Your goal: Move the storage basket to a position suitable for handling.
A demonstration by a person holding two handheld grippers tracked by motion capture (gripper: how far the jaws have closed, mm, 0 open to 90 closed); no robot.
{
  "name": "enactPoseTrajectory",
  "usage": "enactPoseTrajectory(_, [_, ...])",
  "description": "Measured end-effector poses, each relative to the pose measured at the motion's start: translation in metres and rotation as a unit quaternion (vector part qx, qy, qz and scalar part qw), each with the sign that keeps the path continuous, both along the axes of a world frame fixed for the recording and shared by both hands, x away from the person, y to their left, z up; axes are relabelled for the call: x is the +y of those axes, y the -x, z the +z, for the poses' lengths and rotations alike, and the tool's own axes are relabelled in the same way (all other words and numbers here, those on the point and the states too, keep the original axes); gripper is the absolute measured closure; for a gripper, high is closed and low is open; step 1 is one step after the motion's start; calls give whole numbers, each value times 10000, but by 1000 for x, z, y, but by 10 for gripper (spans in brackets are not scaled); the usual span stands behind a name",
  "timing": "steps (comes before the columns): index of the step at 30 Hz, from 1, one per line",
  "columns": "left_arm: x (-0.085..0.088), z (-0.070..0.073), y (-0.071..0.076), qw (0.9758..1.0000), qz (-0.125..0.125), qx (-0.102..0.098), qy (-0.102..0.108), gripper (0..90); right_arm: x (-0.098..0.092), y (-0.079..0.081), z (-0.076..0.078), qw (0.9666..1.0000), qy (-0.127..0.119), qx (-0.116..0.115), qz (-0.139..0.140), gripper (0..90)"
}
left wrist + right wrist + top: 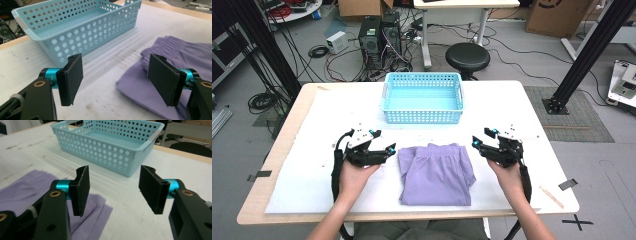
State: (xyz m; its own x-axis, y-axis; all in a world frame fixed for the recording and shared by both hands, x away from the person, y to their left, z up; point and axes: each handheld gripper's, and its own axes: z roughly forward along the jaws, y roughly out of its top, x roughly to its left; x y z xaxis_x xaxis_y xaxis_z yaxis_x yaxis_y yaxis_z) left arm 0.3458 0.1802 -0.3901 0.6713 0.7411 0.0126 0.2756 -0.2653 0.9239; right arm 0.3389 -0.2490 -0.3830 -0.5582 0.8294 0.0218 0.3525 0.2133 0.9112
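Garment: purple folded shorts (436, 172) lie flat at the near middle of the white-covered table (512, 107), long axis near to far, gathered waistband at the far end.
Basket: light blue perforated basket (423, 116) sits just beyond the shorts, nothing inside.
Your left gripper (388, 150): jaws apart, just left of the shorts.
Your right gripper (476, 143): jaws apart, just right of them.

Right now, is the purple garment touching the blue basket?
Apart. The high view shows a strip of bare white table between the purple garment and the blue basket; the left gripper view shows the same gap.
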Motion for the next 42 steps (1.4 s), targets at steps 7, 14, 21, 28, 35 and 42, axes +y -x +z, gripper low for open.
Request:
enactPoseTrajectory(7, [20, 4, -45, 9994, 167, 57, 299, 296, 10, -37, 8, 9997, -184, 98, 89, 337])
enactPoseTrajectory(14, [35, -4, -75, 9992, 216, 128, 327, 288, 20, -71, 5, 9998, -15, 34, 180, 295])
enactPoseTrajectory(21, [43, -19, -108, 9986, 136, 339, 381, 260, 22, -100, -4, 9994, 193, 160, 239, 277])
enactPoseTrajectory(28, [34, -34, -125, 9986, 58, 500, 181, 260, 18, -124, -28, 9969, 291, 656, 315, 277])
enactPoseTrajectory(35, [21, -40, -143, 9978, 21, 652, 147, 260, 27, -133, -36, 9957, 556, 592, 447, 283])
enactPoseTrajectory(42, [11, -47, -152, 9976, -91, 679, 38, 251, 38, -147, -39, 9939, 721, 708, 453, 283])
